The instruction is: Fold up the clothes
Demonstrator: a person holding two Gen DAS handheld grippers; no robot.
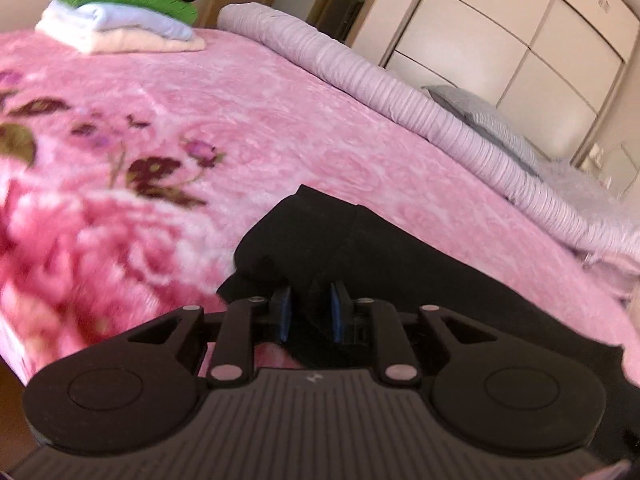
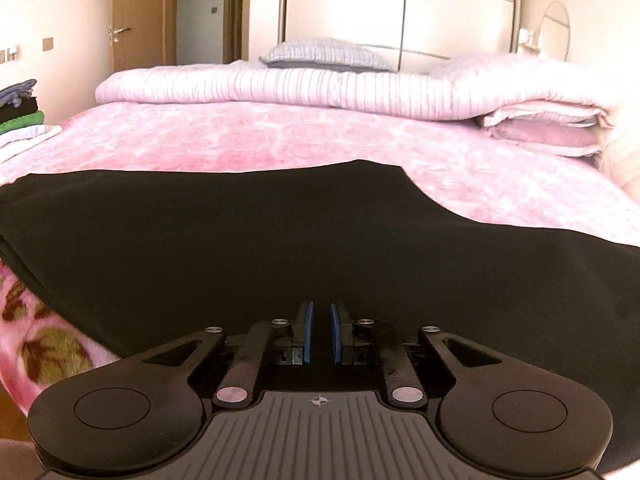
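A black garment lies spread and folded over on the pink flowered blanket, its layered edge at the left. My right gripper hovers low over its near part. Its blue pads stand a narrow gap apart, and the gap is dark against the black cloth, so a pinch cannot be made out. In the left wrist view the black garment bunches up into a ridge. That ridge runs between the blue pads of my left gripper, which is shut on it, with pink blanket showing under the fingers.
A stack of folded clothes, white, green and black, sits at the far left corner of the bed. A rolled lilac quilt and a grey pillow lie along the far side. Wardrobe doors and a wooden door stand behind.
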